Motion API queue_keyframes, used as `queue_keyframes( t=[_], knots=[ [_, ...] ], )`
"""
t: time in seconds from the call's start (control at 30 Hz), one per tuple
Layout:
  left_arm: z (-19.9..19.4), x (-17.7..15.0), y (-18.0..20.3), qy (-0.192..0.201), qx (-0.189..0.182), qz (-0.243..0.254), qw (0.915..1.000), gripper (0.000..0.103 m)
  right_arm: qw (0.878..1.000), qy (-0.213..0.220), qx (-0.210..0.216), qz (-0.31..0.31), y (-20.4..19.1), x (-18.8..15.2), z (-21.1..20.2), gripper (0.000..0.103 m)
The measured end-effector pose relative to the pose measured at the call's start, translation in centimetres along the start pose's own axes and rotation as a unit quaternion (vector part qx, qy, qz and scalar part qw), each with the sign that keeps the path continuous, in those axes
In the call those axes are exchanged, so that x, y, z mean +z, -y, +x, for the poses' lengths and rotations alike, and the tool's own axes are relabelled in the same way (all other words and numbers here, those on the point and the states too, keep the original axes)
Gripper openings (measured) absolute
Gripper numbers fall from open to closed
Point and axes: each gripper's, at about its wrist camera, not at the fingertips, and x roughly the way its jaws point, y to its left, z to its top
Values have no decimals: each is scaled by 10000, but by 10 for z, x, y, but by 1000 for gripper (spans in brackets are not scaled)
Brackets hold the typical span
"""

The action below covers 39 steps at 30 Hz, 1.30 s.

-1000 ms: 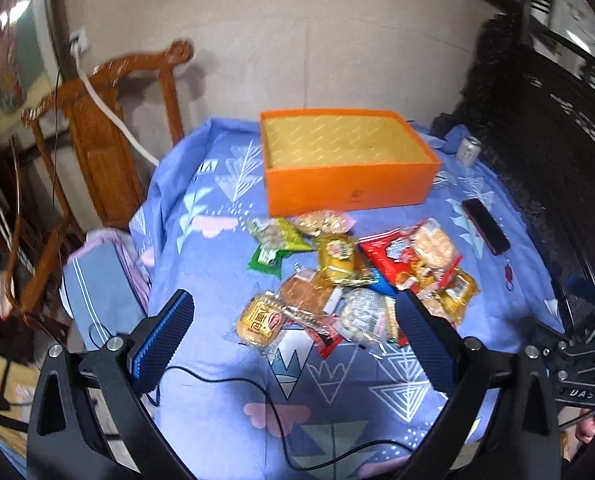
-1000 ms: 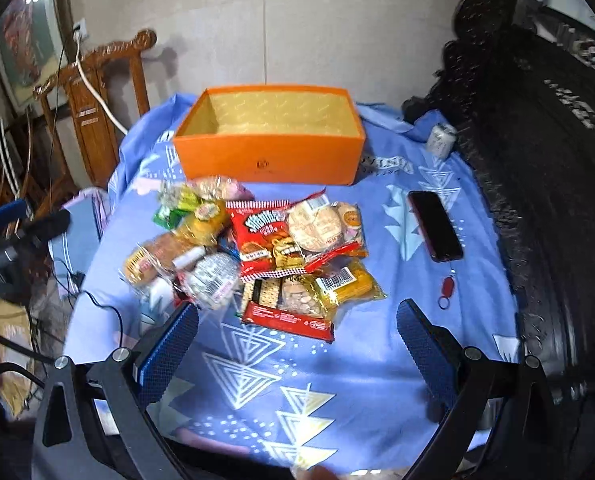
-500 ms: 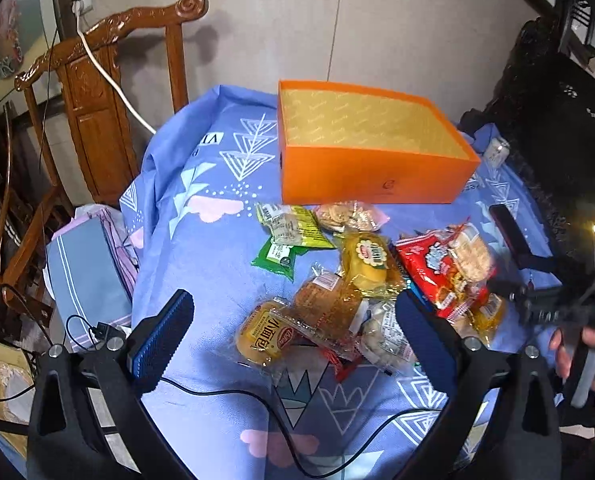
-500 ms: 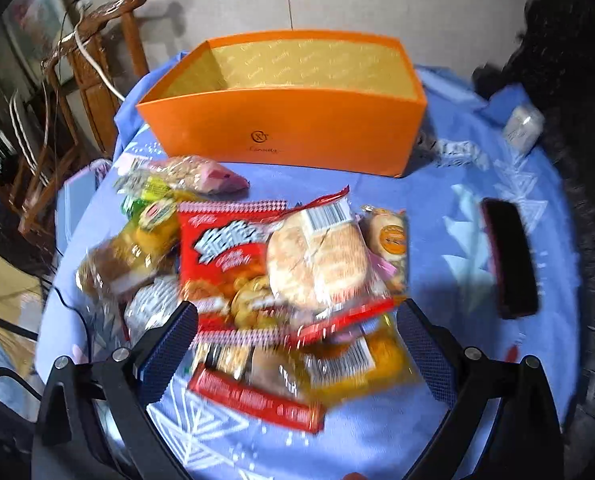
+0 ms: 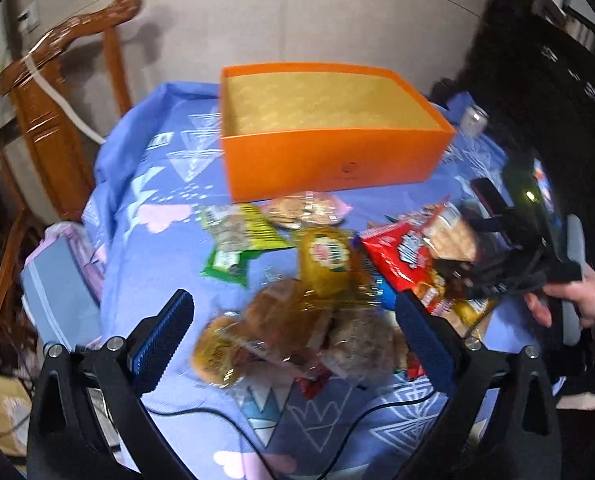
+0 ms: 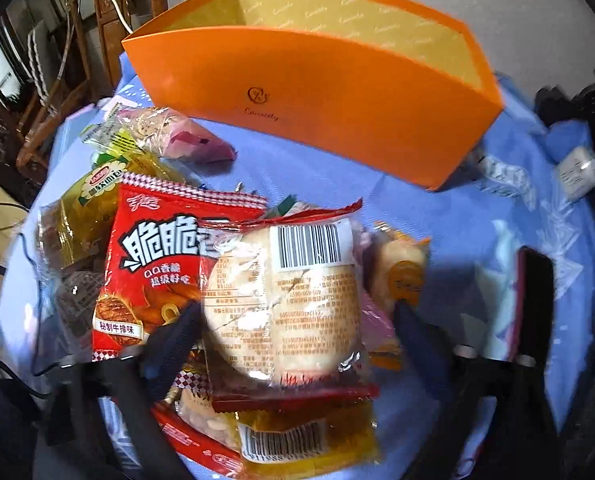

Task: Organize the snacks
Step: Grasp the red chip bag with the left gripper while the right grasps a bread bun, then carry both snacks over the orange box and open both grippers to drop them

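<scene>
On the blue patterned cloth (image 5: 145,184) seen from our left wrist camera, the snack pile (image 5: 321,280) lies in front of the orange box (image 5: 329,160), which stands open with only its yellow lining showing. Our left gripper (image 5: 293,332) hangs above the near edge of the pile with its jaws spread wide and nothing between them; a blurred bread packet (image 5: 281,320) sits under the gap. Green wrappers (image 5: 237,240) lie nearest the box on the left, a red chip bag (image 5: 401,252) on the right. Our right hand (image 5: 573,300) grips the handle of the other tool at the pile's right side, its dark frame covering some packets. A wooden chair (image 5: 53,92) stands beyond the table on the left, and a black cable (image 5: 201,412) crosses the cloth near us.

From the right wrist camera, our right gripper (image 6: 297,340) is low over the pile, jaws apart, straddling a round cake packet (image 6: 285,300) with its barcode up; we cannot tell whether the pads touch it. That packet overlaps the red chip bag (image 6: 153,264), with a yellow packet (image 6: 401,276) just beside it and more wrappers beneath. The orange box (image 6: 317,100) stands behind the pile. A black phone (image 6: 533,304) lies on the cloth to the right, a small white case (image 6: 577,172) farther back
</scene>
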Motion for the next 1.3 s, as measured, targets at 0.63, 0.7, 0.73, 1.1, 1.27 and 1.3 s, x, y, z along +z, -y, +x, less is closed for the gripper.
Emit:
queue_keyframes(
  t=[0.63,0.7,0.73,1.1,1.27,1.3],
  knots=[
    [115,26,104,-962,-1184,690,9859,99,9696,779,527,2261,51,-71,-59,67],
    [128,24,104,-1119,-1269,575,9839,99,9673,767,465,2371,56,-79,-58,67],
    [135,23,103,-1193,-1327,500,9827,99,9672,761,445,2382,56,-80,-56,67],
    [154,27,106,-820,-1064,685,9886,60,9653,866,528,2405,54,-88,-58,68],
    [137,27,109,-372,-1110,995,9881,37,9648,873,499,2429,52,-85,-57,68],
    [134,27,111,-290,-1144,1045,9875,36,9646,882,505,2435,52,-85,-58,68]
  ],
)
